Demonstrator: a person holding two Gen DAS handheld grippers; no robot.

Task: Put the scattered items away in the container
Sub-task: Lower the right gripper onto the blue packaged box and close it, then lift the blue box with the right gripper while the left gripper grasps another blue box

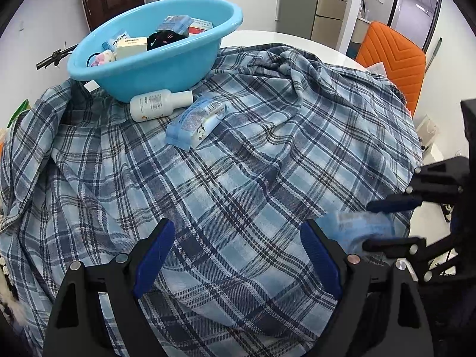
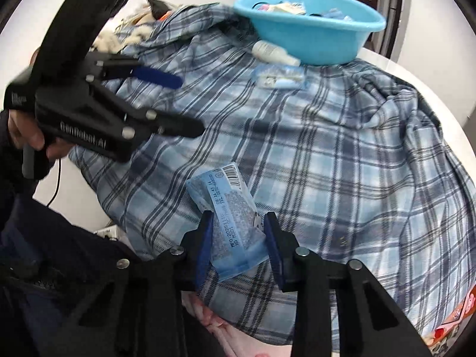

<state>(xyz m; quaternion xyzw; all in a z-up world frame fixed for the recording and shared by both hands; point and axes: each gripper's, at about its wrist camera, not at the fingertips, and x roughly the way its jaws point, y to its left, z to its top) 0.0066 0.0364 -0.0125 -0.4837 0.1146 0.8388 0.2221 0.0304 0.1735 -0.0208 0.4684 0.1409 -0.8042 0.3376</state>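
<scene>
Plaid cloth (image 1: 238, 178) covers the round table; blue basin (image 1: 154, 62) sits at its far edge, already part-filled. Right gripper (image 2: 238, 238) has its pads pressed on a blue tissue packet (image 2: 229, 208) at the near edge of the cloth. Left gripper (image 1: 238, 255) hovers with jaws wide, nothing between them. Judged step: pick just secured. Next: lift clear of the folds, carry to the basin, release over it. A white bottle (image 1: 160, 105) and a second packet (image 1: 195, 122) lie just beside the basin, not yet stowed.

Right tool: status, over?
Right tool shut on blue packet. Left tool open, empty. Bottle, second packet still outside basin. Path clear.
</scene>
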